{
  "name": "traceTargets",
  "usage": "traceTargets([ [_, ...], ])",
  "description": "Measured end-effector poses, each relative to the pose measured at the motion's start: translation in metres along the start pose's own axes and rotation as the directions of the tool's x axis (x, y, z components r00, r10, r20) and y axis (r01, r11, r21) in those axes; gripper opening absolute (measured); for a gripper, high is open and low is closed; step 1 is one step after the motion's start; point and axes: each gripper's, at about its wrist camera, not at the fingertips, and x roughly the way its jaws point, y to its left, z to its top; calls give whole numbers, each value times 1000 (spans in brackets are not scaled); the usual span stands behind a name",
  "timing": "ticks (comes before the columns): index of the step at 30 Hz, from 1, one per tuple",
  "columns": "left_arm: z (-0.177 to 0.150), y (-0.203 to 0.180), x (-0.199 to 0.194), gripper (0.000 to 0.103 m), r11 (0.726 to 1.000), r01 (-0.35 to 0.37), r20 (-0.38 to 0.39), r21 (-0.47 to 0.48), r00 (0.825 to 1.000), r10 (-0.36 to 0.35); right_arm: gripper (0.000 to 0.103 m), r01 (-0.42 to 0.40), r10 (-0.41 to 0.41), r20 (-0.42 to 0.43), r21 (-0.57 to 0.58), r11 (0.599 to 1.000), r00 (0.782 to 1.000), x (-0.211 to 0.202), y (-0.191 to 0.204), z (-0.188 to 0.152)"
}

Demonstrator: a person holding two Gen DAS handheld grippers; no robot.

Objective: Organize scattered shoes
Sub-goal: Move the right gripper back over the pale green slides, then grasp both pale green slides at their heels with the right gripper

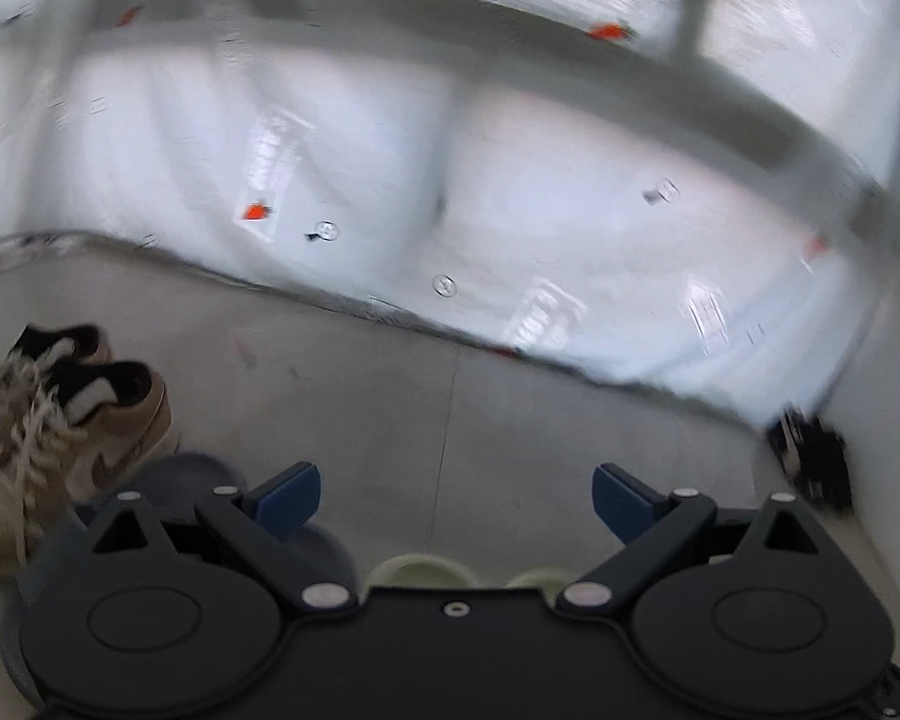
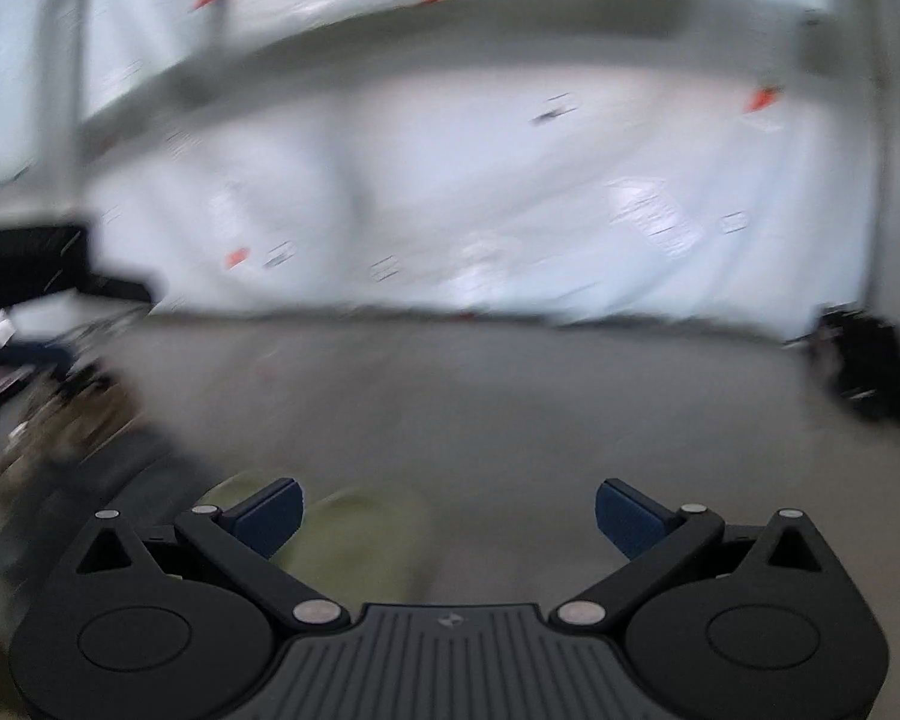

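A pair of tan and brown sneakers [image 1: 60, 420] with cream laces stands side by side on the grey floor at the left of the left wrist view. My left gripper [image 1: 456, 495] is open, with bare floor between its blue pads, to the right of the sneakers. A grey rounded shoe [image 1: 180, 480] lies just under its left finger, and two pale rounded shapes [image 1: 420, 570] show below its body. In the blurred right wrist view my right gripper [image 2: 450, 516] stands wide open and holds nothing. A pale olive shoe [image 2: 360, 540] lies on the floor under it.
Plastic-wrapped white bundles [image 1: 510, 210] fill metal shelving along the back wall. A black object [image 1: 816, 462] sits on the floor by the right wall, also in the right wrist view as a dark blur [image 2: 870, 372]. Dark clutter [image 2: 30, 300] stands at the left.
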Motion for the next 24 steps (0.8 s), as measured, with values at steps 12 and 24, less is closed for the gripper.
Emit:
traceTargets([
  [12, -24, 43, 10, 98, 982, 185, -125, 34, 976, -179, 96, 1, 8, -194, 48, 999, 981, 10, 100, -56],
  [24, -36, 52, 8, 98, 973, 220, -182, 68, 962, -205, 96, 93, -98, -98, -52, 994, 990, 39, 114, -93],
])
